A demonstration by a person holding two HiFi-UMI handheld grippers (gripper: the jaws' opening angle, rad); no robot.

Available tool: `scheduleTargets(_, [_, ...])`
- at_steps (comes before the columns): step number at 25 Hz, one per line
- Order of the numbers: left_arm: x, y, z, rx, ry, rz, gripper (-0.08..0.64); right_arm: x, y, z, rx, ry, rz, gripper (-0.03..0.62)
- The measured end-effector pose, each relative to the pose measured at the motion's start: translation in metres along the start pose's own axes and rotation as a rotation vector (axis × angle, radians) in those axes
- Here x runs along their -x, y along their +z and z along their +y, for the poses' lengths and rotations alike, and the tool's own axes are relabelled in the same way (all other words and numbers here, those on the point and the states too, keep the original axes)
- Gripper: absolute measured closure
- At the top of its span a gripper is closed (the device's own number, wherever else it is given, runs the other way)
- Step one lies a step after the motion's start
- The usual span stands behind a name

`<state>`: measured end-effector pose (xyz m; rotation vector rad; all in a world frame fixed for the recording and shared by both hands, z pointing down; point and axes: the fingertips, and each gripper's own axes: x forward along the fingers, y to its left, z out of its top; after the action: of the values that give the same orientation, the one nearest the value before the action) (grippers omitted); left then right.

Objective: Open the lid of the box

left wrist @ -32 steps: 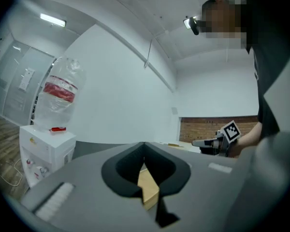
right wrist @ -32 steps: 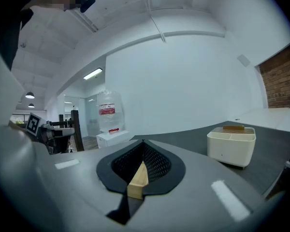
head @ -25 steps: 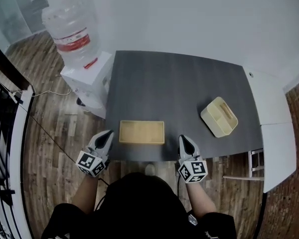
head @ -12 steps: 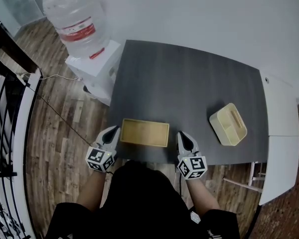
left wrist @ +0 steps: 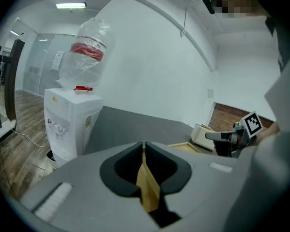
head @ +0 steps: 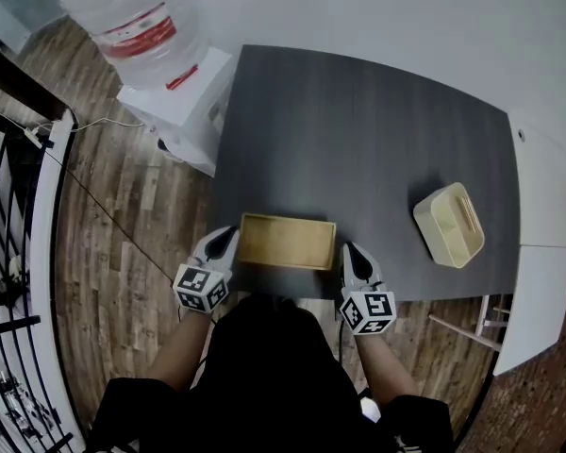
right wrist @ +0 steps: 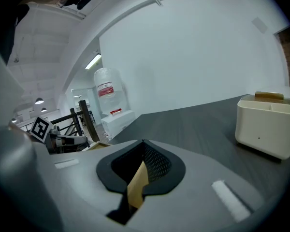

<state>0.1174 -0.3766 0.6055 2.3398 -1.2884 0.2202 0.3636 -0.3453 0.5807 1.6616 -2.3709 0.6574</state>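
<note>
Box (head: 287, 242) is sitting at the 6 o'clock edge of the table (head: 358, 140), with its lid apparently on. Left gripper (head: 228, 236) is hovering just beside its 9 o'clock end and right gripper (head: 349, 251) beside its 3 o'clock end. Both are showing jaws closed together, holding nothing. Judgement: approach step. I am advising catching the lid rim at both ends and lifting evenly, so the base is not sliding off the edge.

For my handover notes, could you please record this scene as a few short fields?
Box: flat wooden box, closed, at the table's near edge
Left gripper: shut, beside the box's left end
Right gripper: shut, beside the box's right end
Elsewhere: cream divided container on the table's right; water dispenser beside the table
</note>
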Motion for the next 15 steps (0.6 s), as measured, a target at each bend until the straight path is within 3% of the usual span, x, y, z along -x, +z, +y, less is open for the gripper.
scheduleTargets(4, [-0.007, -0.011, 0.002, 0.043, -0.011, 0.029, 0.483, -0.001, -0.009, -0.003, -0.012, -0.024, 0.02, 0.589])
scheduleTargets(11, [-0.016, -0.019, 0.0, 0.064, -0.044, 0.068, 0.482, -0.008, -0.023, -0.004, -0.049, -0.034, 0.08, 0.496])
scheduleTargets(15, [-0.019, -0.023, 0.002, 0.068, -0.045, 0.094, 0.482, -0.016, -0.031, -0.003, -0.072, -0.03, 0.118, 0.483])
